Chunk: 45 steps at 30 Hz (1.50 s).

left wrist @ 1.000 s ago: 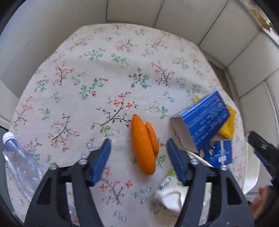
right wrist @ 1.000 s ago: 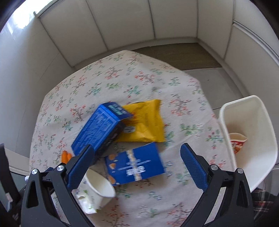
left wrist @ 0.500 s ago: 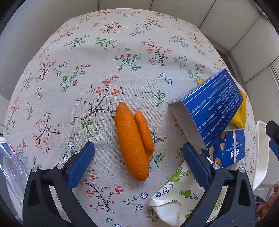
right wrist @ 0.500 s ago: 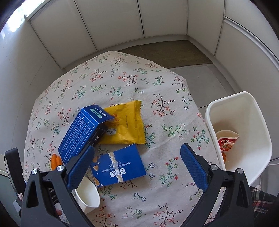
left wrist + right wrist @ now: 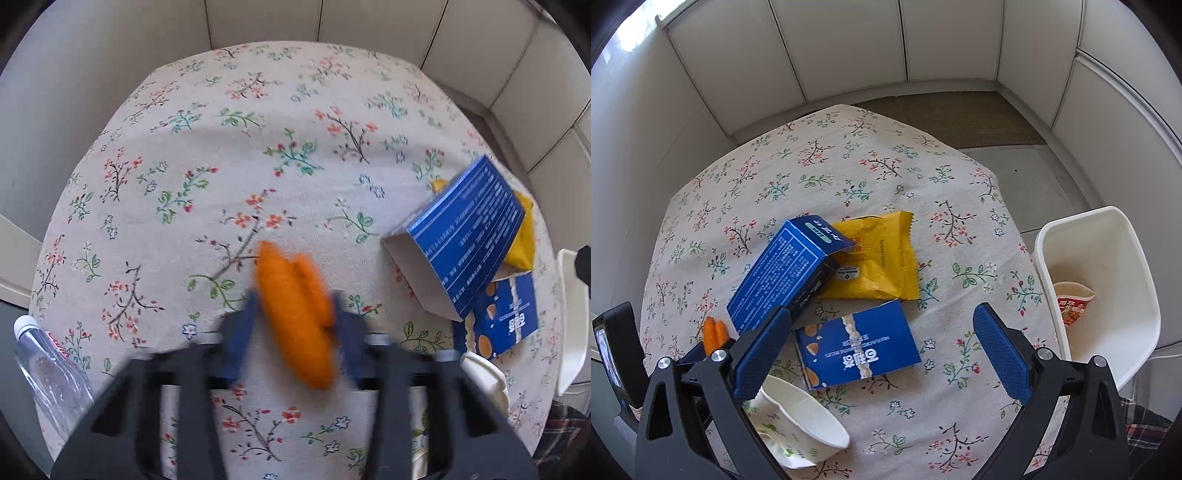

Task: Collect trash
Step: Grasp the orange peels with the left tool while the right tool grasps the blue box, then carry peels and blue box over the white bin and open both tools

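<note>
Left hand-held gripper [image 5: 291,325] has closed, apparently gripping the carrots [image 5: 295,314].

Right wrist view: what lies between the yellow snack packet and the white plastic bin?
Nothing: between the yellow snack packet and the white plastic bin there is only bare floral tablecloth, seen in the right wrist view.

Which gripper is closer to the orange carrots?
Left. The left gripper has just closed its jaws on the carrots. The right gripper hangs open beside them, over the flat blue packet.
</note>
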Each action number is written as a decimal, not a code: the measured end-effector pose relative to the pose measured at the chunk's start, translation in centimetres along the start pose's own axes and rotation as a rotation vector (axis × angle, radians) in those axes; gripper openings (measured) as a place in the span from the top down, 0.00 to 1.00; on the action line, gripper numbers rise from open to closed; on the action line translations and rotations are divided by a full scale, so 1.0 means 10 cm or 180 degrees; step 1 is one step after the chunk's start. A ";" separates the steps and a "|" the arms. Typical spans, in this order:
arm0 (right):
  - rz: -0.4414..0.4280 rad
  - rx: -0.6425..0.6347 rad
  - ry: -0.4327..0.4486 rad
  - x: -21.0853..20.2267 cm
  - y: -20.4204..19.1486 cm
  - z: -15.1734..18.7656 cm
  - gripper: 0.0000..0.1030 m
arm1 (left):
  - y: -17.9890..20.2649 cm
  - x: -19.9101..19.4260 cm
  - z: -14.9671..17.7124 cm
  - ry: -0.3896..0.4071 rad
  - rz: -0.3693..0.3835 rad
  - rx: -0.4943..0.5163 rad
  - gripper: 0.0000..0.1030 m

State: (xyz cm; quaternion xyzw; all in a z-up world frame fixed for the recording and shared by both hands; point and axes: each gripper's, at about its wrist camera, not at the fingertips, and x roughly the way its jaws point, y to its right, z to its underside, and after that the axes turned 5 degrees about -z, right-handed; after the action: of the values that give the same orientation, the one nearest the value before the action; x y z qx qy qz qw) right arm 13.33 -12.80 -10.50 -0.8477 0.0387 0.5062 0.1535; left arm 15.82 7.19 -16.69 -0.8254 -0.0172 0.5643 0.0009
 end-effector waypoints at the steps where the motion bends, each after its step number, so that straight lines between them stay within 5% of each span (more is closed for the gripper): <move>1: 0.0003 -0.0007 0.0000 0.00 -0.03 0.00 0.07 | -0.04 -0.02 0.00 -0.0005 0.0079 -0.0021 0.81; 5: -0.0010 0.0044 -0.0064 0.07 -0.12 -0.02 0.07 | -0.16 -0.14 0.01 0.0120 0.0217 -0.0066 0.84; 15: 0.0211 0.0211 -0.0366 0.56 -0.67 -0.20 0.07 | -0.58 -1.06 -0.12 0.0988 0.0326 -0.0380 0.84; 21: 0.0387 0.0284 -0.0550 0.89 -0.88 -0.21 0.07 | -0.66 -1.27 -0.11 0.1151 0.0351 -0.0405 0.84; 22: 0.0366 0.0320 -0.0574 0.93 -0.87 -0.20 0.09 | -0.67 -1.28 -0.11 0.1148 0.0361 -0.0406 0.84; 25: 0.0141 0.0368 -0.0547 0.97 -0.83 -0.15 0.40 | -0.67 -1.25 -0.13 0.1117 0.0382 -0.0404 0.84; 31: -0.0116 -0.0002 0.0147 0.53 -0.86 -0.11 0.47 | -0.71 -1.28 -0.11 0.1269 0.0453 -0.0504 0.84; 37: -0.0161 -0.0577 0.1333 -0.38 -0.89 0.00 0.47 | -0.71 -1.72 -0.03 0.1872 0.0529 -0.0614 0.84; 45: -0.0206 -0.0872 0.2307 -1.27 -0.66 0.10 0.46 | -0.41 -2.38 0.23 0.2573 0.0443 -0.0403 0.84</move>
State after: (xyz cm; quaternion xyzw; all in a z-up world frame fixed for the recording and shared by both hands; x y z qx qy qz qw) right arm 7.76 -7.36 1.56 -0.9851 -0.0043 0.1693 0.0311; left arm 4.97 10.57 4.72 -0.9781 0.0057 0.1913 -0.0814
